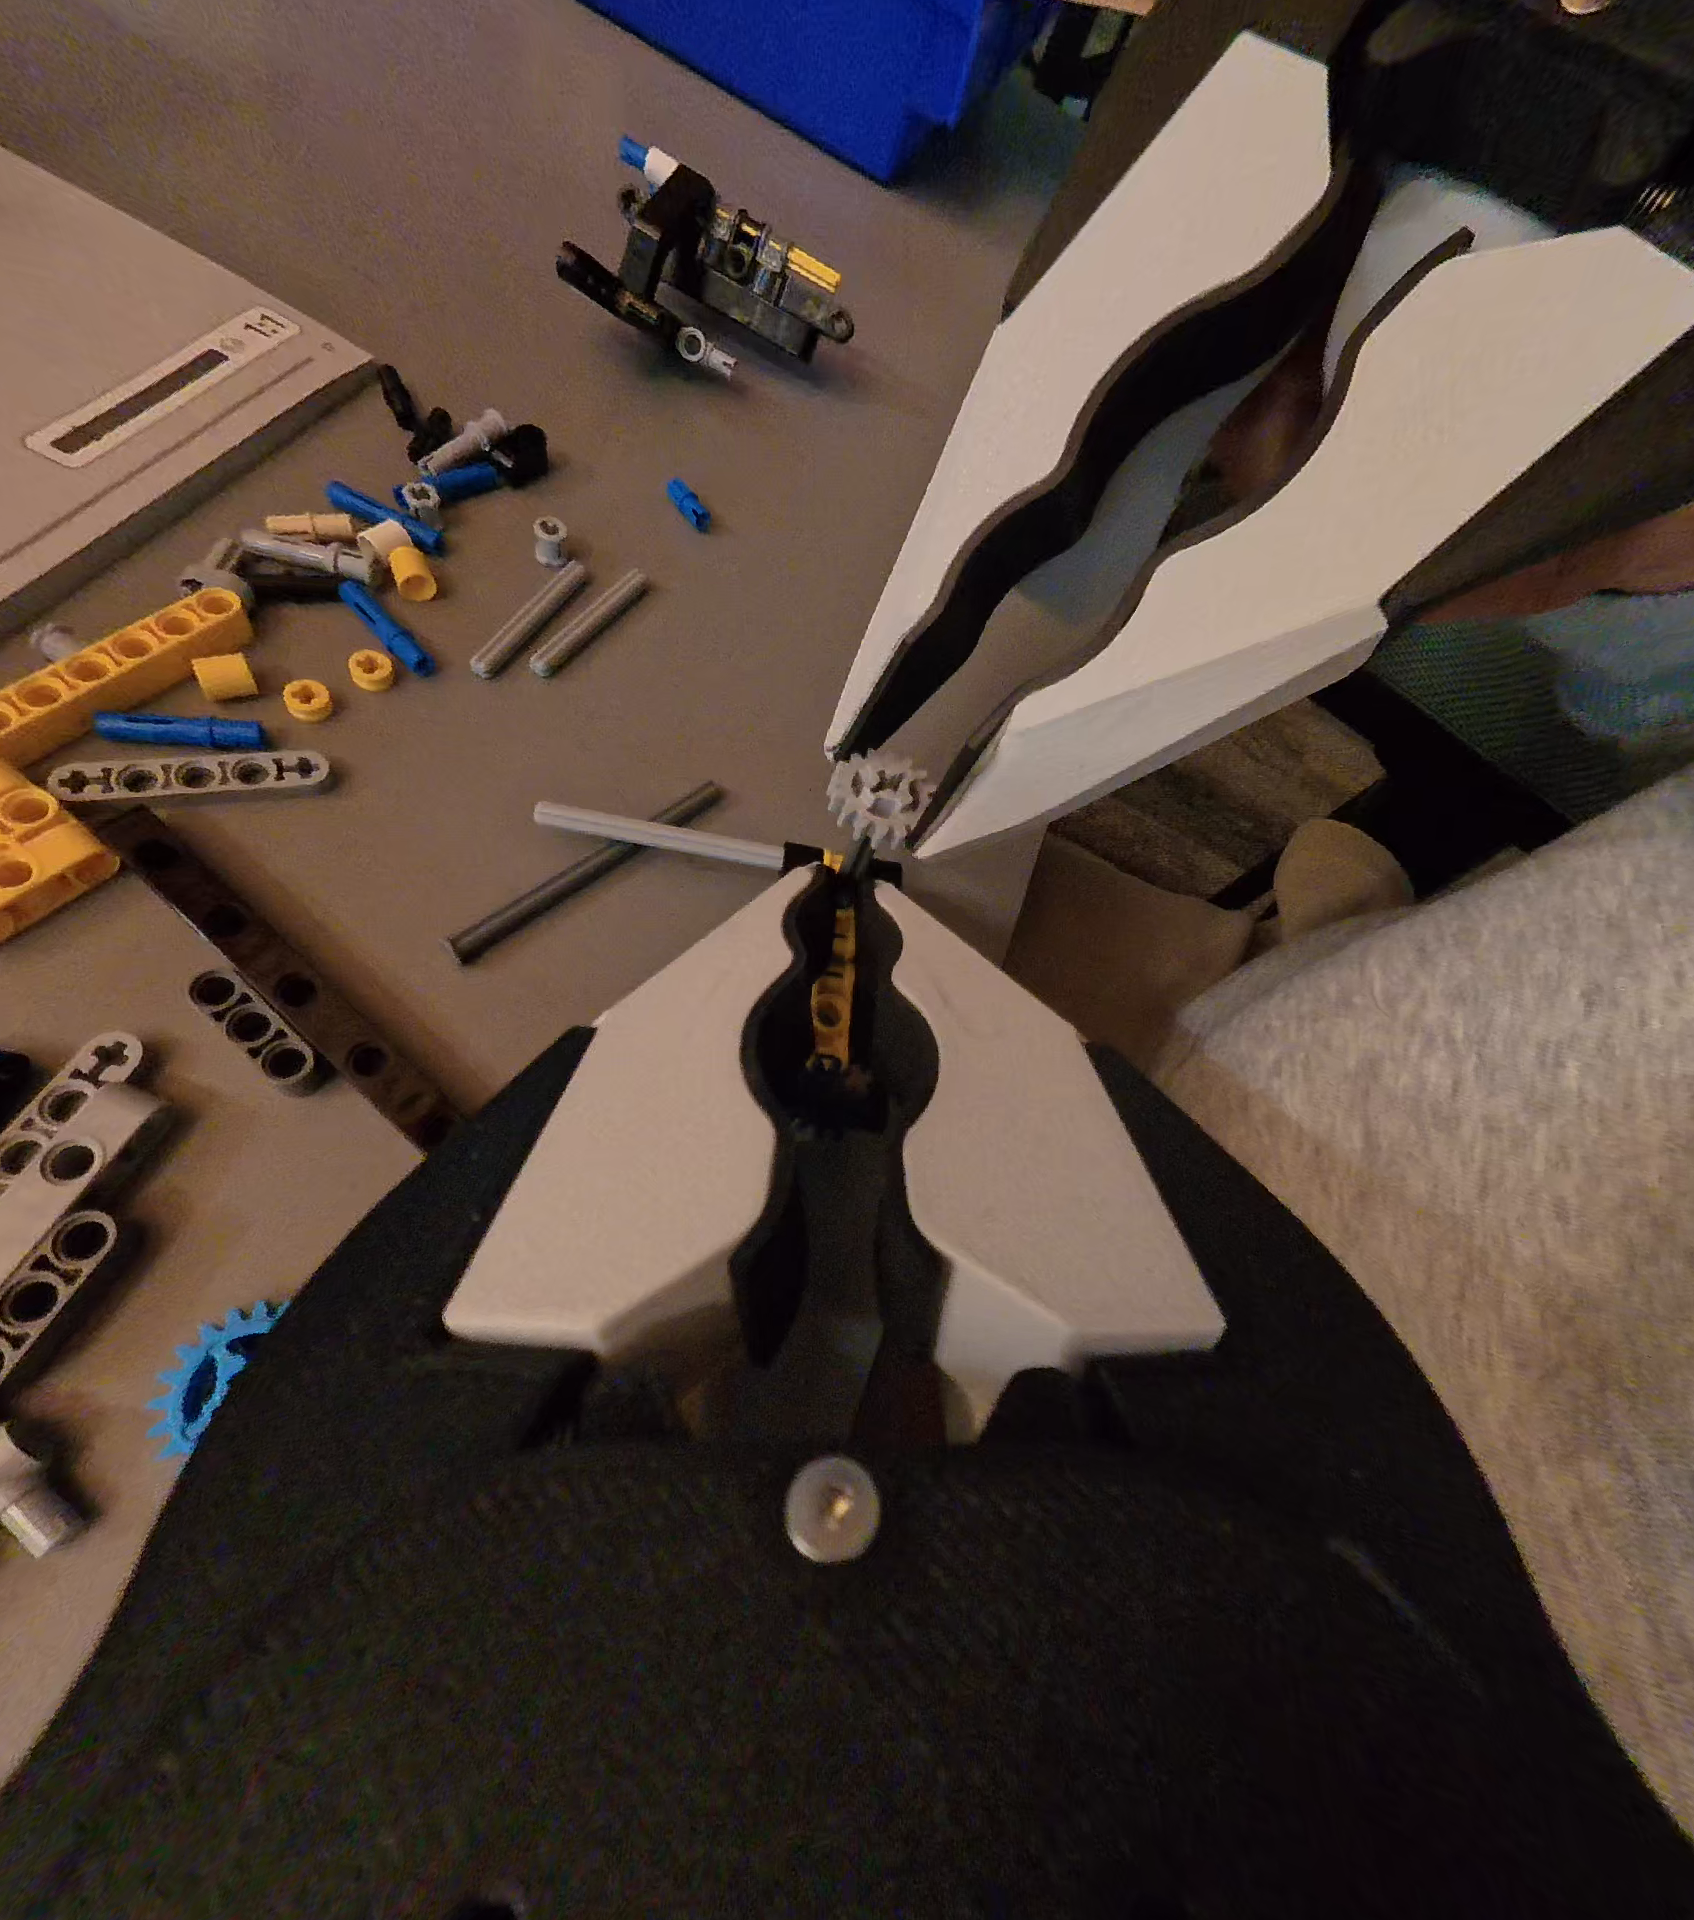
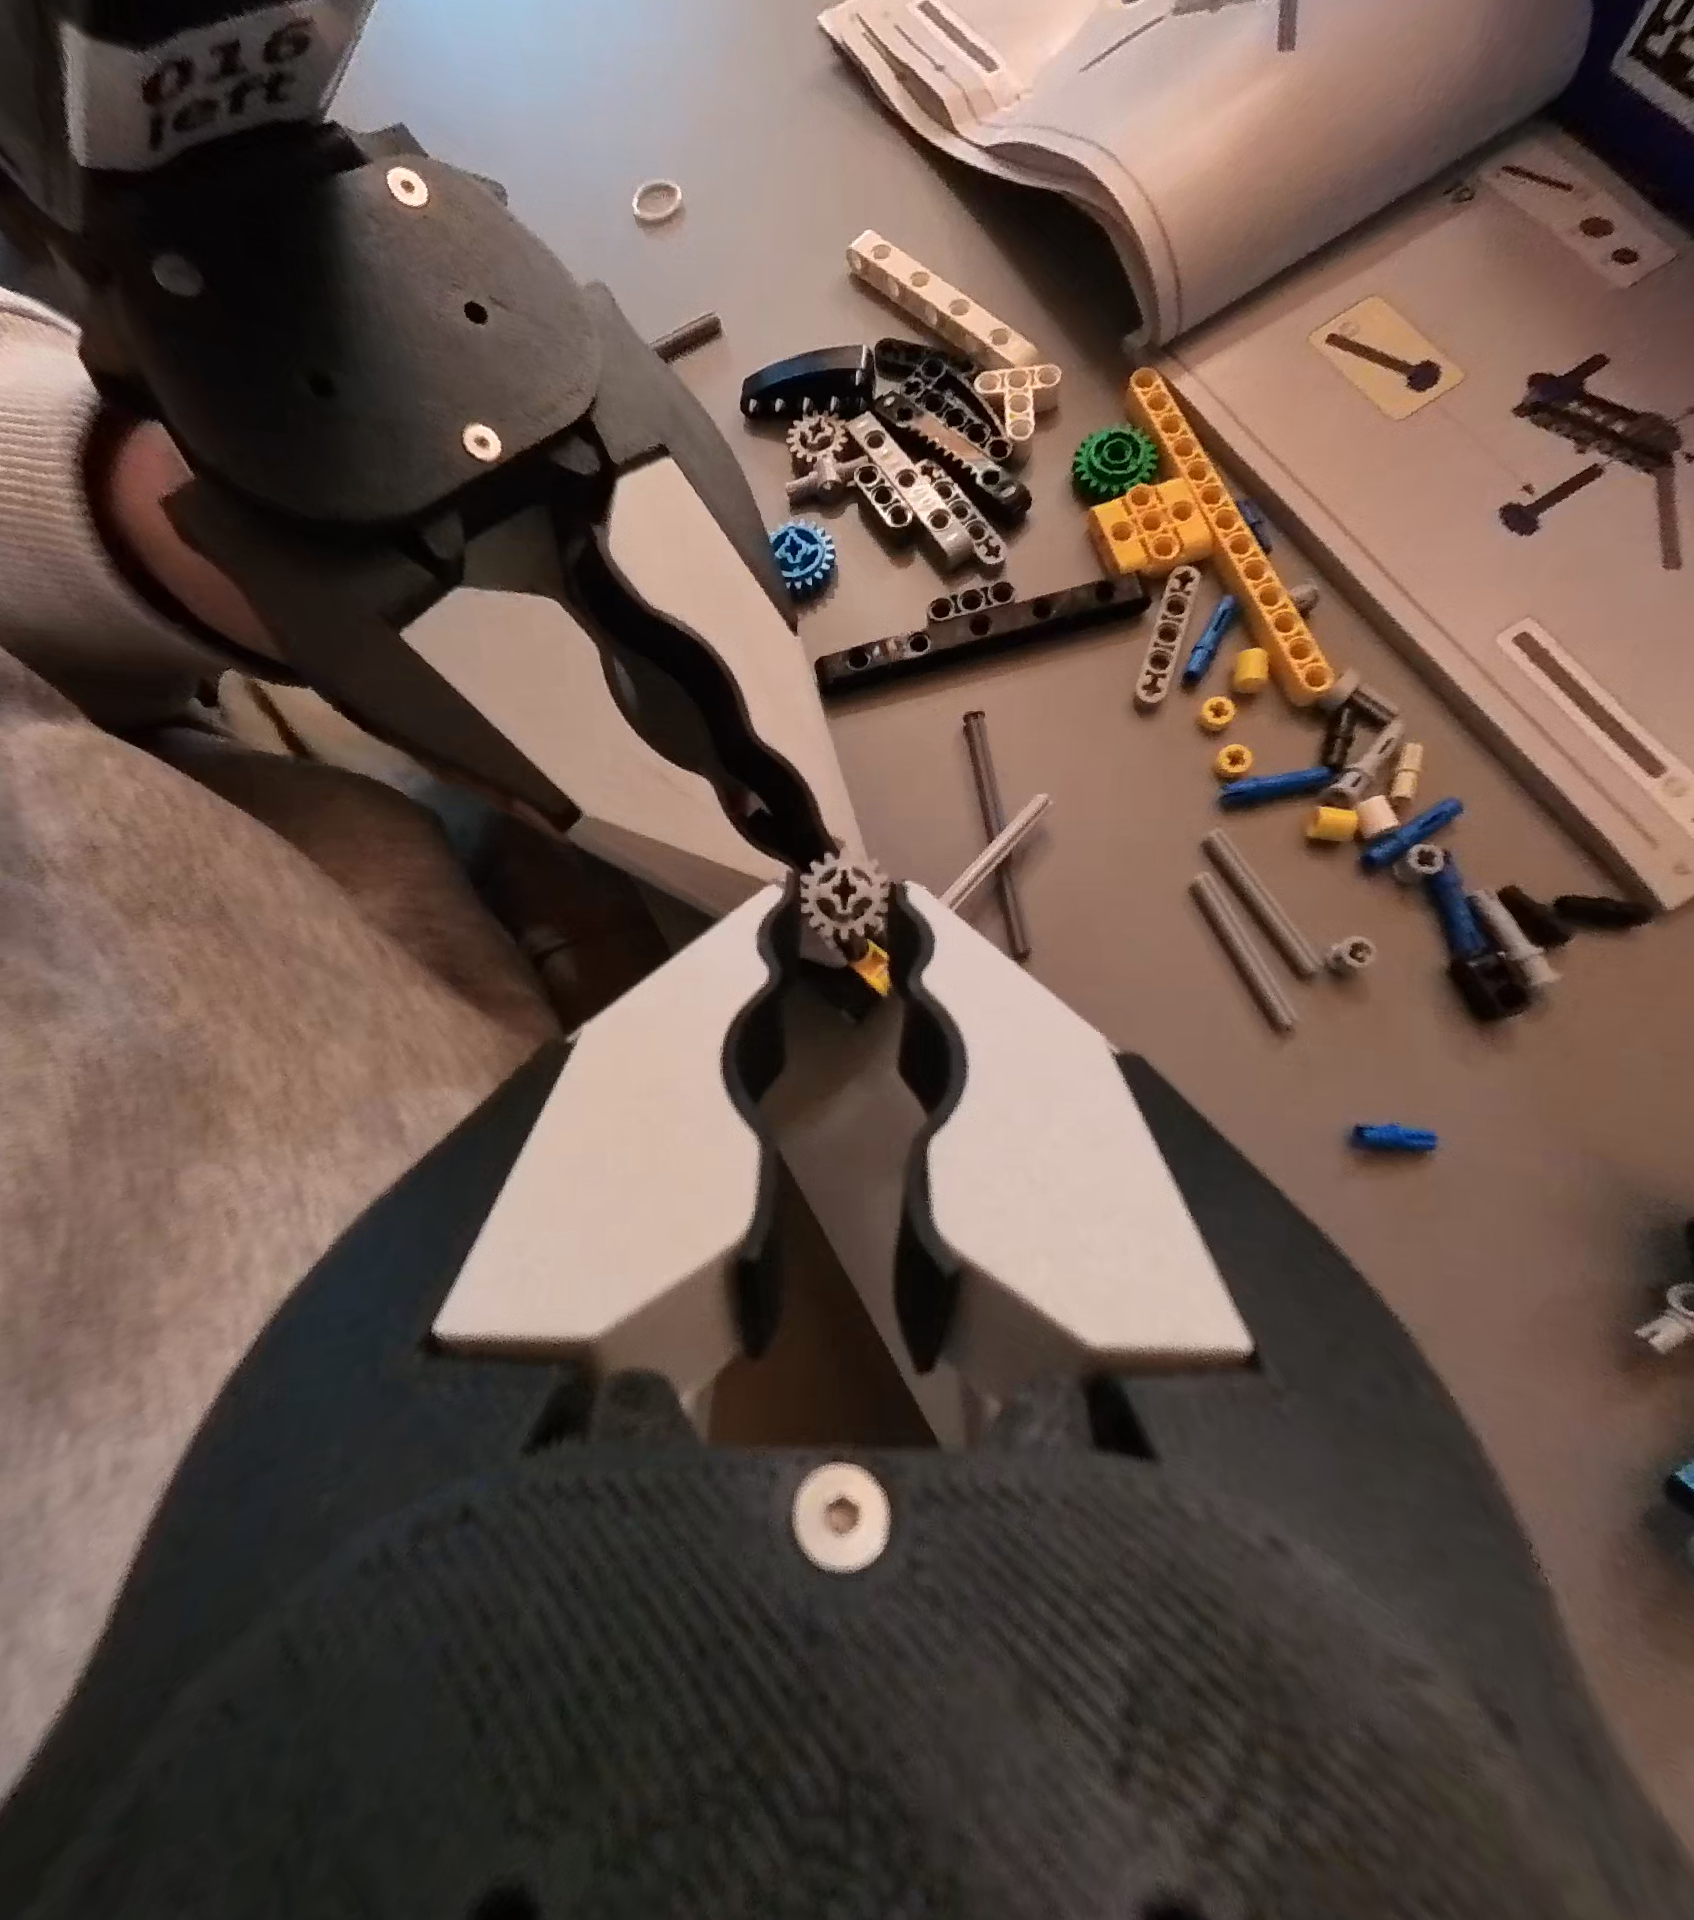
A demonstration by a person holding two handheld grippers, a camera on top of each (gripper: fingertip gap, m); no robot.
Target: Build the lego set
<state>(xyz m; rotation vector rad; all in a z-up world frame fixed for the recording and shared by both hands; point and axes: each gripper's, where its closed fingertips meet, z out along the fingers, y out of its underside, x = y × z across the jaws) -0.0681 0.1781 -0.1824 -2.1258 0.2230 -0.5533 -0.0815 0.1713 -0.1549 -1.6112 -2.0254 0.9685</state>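
Small grey gear (image 2: 844, 900) held in the air, clamped between right claw (image 2: 844, 914) tips, face-on in right wrist view. Yellow-black beam piece (image 1: 835, 977) with light grey axle (image 1: 661, 836) sticking out left, pinched in left claw (image 1: 841, 871); gear touches or sits just beside its tip. Loose parts on bench: long yellow beam (image 2: 1232, 540) joined to yellow block, green gear (image 2: 1113, 463), blue gear (image 2: 801, 553), long black beam (image 2: 978, 629), pile of grey-black liftarms (image 2: 926, 457), blue pins, yellow bushes, grey axles (image 2: 1248, 935). Black sub-assembly (image 1: 718, 275) far, well apart.
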